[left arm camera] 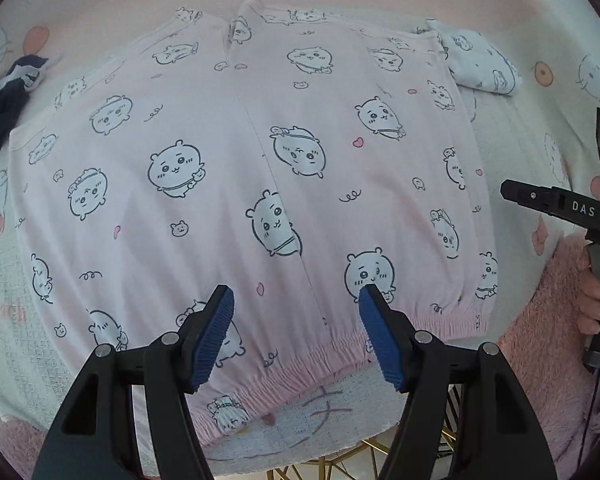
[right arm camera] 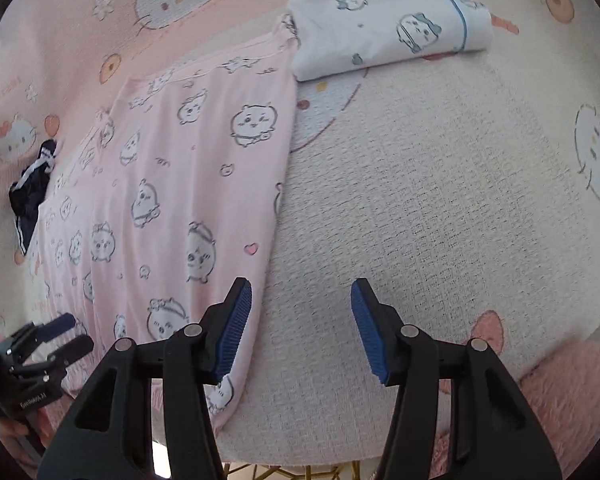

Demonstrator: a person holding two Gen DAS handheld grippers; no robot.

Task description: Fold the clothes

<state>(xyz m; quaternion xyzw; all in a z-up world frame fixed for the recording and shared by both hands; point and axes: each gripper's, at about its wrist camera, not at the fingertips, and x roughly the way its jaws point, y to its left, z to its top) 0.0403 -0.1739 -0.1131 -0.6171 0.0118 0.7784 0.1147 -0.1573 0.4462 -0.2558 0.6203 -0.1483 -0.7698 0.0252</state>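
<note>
pink pajama pants point(left arm camera: 240, 168) lie flat on the cartoon blanket point(right arm camera: 440, 200); left gripper point(left arm camera: 296, 300) hovers spread above the waistband, right gripper point(right arm camera: 300, 300) spread, empty, beside the pants' edge.

White letters "DAS" stand on the black arm of the right tongs point(left arm camera: 560, 204), seen from the left wrist just beyond the pink garment's point(left arm camera: 260, 160) right edge. Faint printed lettering on the cartoon-cat blanket point(left arm camera: 500, 12) beyond the garment cannot be read.

Pink cartoon-print pajama pants point(left arm camera: 236, 184) lie flat on the blanket, a folded white garment point(right arm camera: 388, 20) at their far corner.
</note>
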